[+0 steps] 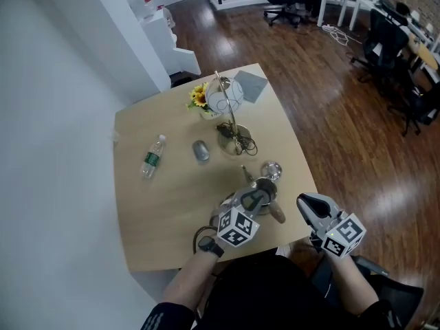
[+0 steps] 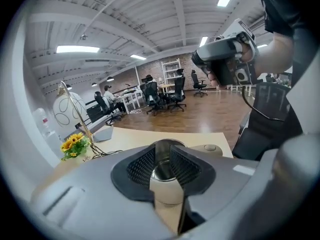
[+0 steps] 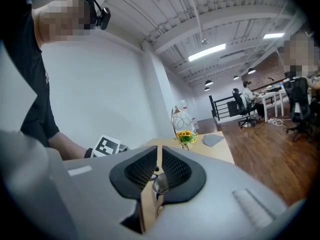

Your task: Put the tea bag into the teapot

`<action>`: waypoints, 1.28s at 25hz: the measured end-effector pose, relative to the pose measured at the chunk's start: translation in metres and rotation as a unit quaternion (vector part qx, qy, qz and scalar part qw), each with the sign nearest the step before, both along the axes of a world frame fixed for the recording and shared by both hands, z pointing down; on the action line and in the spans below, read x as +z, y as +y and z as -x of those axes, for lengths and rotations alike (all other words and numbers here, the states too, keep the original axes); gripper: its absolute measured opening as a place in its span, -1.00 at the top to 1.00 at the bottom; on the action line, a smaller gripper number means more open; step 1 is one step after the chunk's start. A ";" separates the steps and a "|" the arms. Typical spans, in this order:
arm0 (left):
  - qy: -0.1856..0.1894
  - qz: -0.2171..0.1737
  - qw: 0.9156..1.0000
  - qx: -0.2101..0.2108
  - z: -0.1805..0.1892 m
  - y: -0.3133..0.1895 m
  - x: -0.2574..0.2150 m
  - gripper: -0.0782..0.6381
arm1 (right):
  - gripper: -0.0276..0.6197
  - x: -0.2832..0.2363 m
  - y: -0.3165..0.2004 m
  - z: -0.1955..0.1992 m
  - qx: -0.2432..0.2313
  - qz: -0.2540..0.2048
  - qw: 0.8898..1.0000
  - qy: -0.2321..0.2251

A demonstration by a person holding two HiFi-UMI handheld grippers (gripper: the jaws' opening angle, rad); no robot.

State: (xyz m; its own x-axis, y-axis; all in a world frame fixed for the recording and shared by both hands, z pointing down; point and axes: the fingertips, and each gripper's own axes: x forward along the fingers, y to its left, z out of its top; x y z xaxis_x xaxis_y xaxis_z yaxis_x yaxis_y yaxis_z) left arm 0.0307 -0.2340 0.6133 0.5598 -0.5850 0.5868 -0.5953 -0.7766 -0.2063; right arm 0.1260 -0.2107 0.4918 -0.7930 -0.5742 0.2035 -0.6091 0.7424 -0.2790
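The steel teapot [image 1: 253, 190] stands near the table's front edge, its mouth uncovered; a pale handle sticks out to its right. Its lid [image 1: 271, 169] lies just behind it. My left gripper [image 1: 261, 196] hovers right over the pot. In the left gripper view the jaws [image 2: 162, 153] stand apart, with nothing between the pads and the pot's open mouth [image 2: 161, 170] showing through the gap. My right gripper [image 1: 303, 200] hangs off the table's front right edge, its jaws [image 3: 158, 156] a narrow slit apart and empty. I can make out no tea bag in any view.
On the table [image 1: 158, 205] lie a water bottle [image 1: 152, 156], a small grey tin [image 1: 200, 150], a lamp with a wire shade [image 1: 227, 102], sunflowers [image 1: 199, 97] and a grey cloth [image 1: 251, 85]. Office chairs and desks stand on the wood floor beyond.
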 end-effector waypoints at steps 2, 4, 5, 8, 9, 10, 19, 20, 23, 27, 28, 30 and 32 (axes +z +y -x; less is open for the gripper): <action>0.017 -0.009 1.000 -0.010 0.008 0.002 -0.013 0.52 | 0.80 -0.002 -0.001 0.005 -0.008 -0.003 1.000 -0.003; 0.038 -0.021 0.999 -0.027 0.020 0.006 -0.031 0.48 | 0.80 -0.005 -0.001 0.011 -0.018 -0.006 1.000 -0.006; 0.050 -0.028 0.998 -0.038 0.028 0.008 -0.041 0.46 | 0.80 -0.006 -0.001 0.014 -0.024 -0.008 1.000 -0.007; 0.084 -0.050 0.992 -0.079 0.057 0.019 -0.070 0.44 | 0.80 -0.009 0.000 0.019 -0.040 -0.013 0.999 -0.009; 0.092 -0.057 0.990 -0.091 0.068 0.024 -0.077 0.43 | 0.80 -0.009 0.000 0.019 -0.045 -0.014 0.999 -0.009; 0.095 -0.062 0.988 -0.104 0.079 0.029 -0.083 0.43 | 0.80 -0.010 -0.001 0.020 -0.049 -0.015 0.999 -0.008; 0.122 -0.064 0.966 -0.218 0.147 0.088 -0.099 0.36 | 0.80 -0.021 0.003 0.030 -0.105 -0.031 0.994 -0.008; 0.126 -0.062 0.964 -0.225 0.148 0.094 -0.098 0.35 | 0.80 -0.021 0.004 0.032 -0.111 -0.033 0.993 -0.008; 0.125 -0.051 0.962 -0.235 0.150 0.115 -0.088 0.34 | 0.80 -0.023 0.007 0.038 -0.125 -0.036 0.991 -0.008; 0.129 -0.039 0.961 -0.242 0.155 0.137 -0.078 0.33 | 0.80 -0.027 0.018 0.047 -0.133 -0.039 0.990 -0.008; 0.131 -0.038 0.961 -0.241 0.156 0.141 -0.078 0.32 | 0.80 -0.028 0.022 0.050 -0.133 -0.041 0.990 -0.007; 0.134 -0.038 0.962 -0.236 0.158 0.150 -0.078 0.31 | 0.80 -0.032 0.032 0.054 -0.130 -0.043 0.990 -0.005; 0.136 -0.041 0.963 -0.227 0.162 0.160 -0.080 0.30 | 0.80 -0.034 0.044 0.058 -0.124 -0.044 0.991 0.000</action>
State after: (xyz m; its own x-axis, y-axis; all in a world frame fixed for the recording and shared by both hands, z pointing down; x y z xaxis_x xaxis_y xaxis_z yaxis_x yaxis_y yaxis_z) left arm -0.1309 -0.0743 0.5331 0.3620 -0.8439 0.3960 -0.9105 -0.4111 -0.0439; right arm 0.0676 -0.1671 0.4579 -0.9121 -0.3769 0.1615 -0.4046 0.8910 -0.2057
